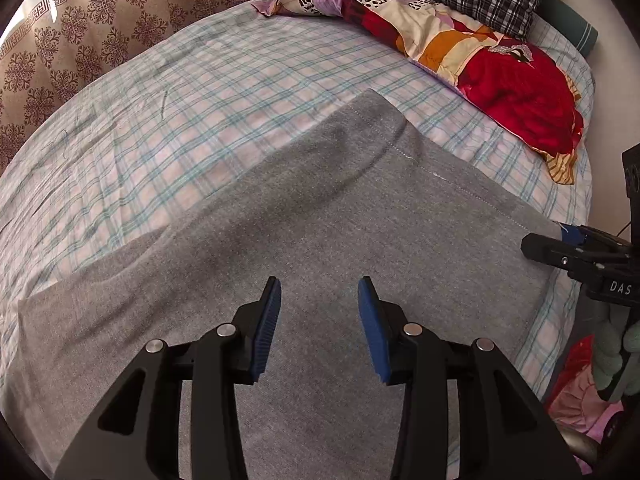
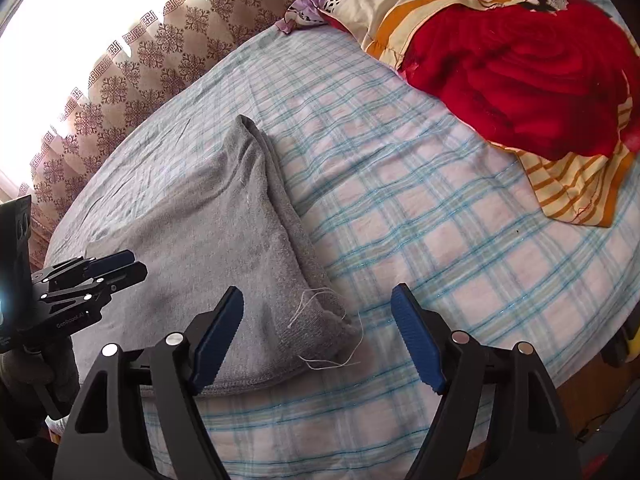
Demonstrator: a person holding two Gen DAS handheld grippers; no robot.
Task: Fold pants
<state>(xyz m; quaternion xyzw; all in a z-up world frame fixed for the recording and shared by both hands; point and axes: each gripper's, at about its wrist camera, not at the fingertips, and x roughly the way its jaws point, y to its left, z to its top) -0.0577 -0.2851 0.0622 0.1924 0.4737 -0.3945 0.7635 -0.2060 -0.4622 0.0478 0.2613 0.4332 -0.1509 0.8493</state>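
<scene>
Left wrist view: your left gripper (image 1: 319, 292) hovers wide open over the grey pants (image 1: 304, 240), which lie flat across the near side of the checked bedsheet (image 1: 192, 120). The right gripper (image 1: 560, 240) sits at the cloth's right edge; whether it grips is unclear here.

Right wrist view: your right gripper (image 2: 318, 312) gapes wide around the hem corner with its loose threads (image 2: 320, 344). Pinch both layers before lifting. A red quilt (image 2: 520, 80) and patterned curtain (image 2: 140, 72) border the bed.
</scene>
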